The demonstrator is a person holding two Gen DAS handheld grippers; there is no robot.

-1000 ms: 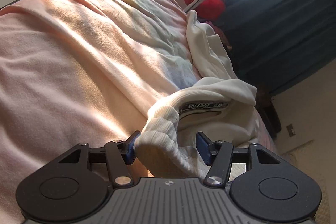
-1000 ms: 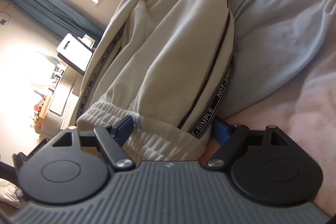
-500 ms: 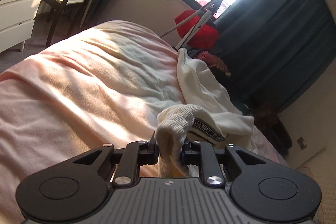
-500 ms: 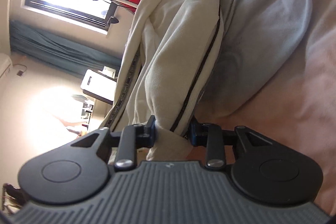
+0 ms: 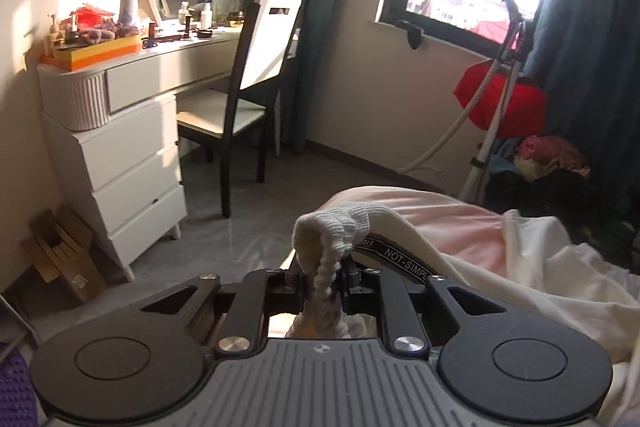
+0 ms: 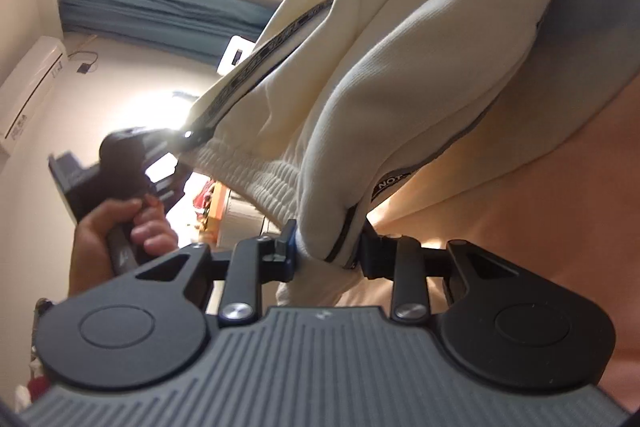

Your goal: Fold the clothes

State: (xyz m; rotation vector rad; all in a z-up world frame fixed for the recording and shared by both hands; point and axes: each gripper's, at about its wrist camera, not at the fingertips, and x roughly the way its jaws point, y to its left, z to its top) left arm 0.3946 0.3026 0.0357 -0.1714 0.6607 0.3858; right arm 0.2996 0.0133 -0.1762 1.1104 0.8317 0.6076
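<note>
Cream sweatpants with a black "NOT-SIMPLE" side stripe lie on the pink bed cover. My left gripper is shut on the ribbed waistband and holds it raised. My right gripper is shut on the other end of the waistband, near the striped side seam, with the pants hanging stretched away from it. The left gripper and the hand that holds it show in the right wrist view, at the waistband's far end.
A white dresser with clutter and a chair stand across the floor on the left. A garment steamer with red cloth and a pile of clothes sit by the window and dark curtains. The bed cover fills the right.
Both grippers closed on the waistband and lifted it off the bed. The left camera swung up from the bed to face the room; the pants now hang stretched between the grippers.
</note>
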